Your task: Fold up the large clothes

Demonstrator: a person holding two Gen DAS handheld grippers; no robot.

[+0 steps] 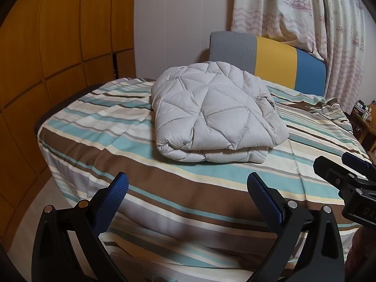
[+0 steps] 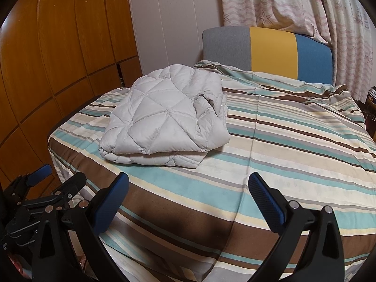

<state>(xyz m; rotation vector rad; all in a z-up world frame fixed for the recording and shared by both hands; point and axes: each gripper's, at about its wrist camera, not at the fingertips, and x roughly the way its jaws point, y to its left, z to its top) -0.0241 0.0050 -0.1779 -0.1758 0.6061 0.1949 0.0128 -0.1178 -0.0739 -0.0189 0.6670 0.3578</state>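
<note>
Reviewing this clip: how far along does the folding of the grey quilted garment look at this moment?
Done: the grey quilted garment lies on the striped bed cover as a compact stack of layers, edges roughly together. In hand: nothing; the left gripper and right gripper are both open, short of the bundle and apart from it. Left: probably little, perhaps neatening the looser right edge.

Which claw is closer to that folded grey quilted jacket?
Left, slightly. The left claw faces the jacket head-on over the bed's near edge; the right claw sits off to its right. Both are open, touching nothing.
</note>
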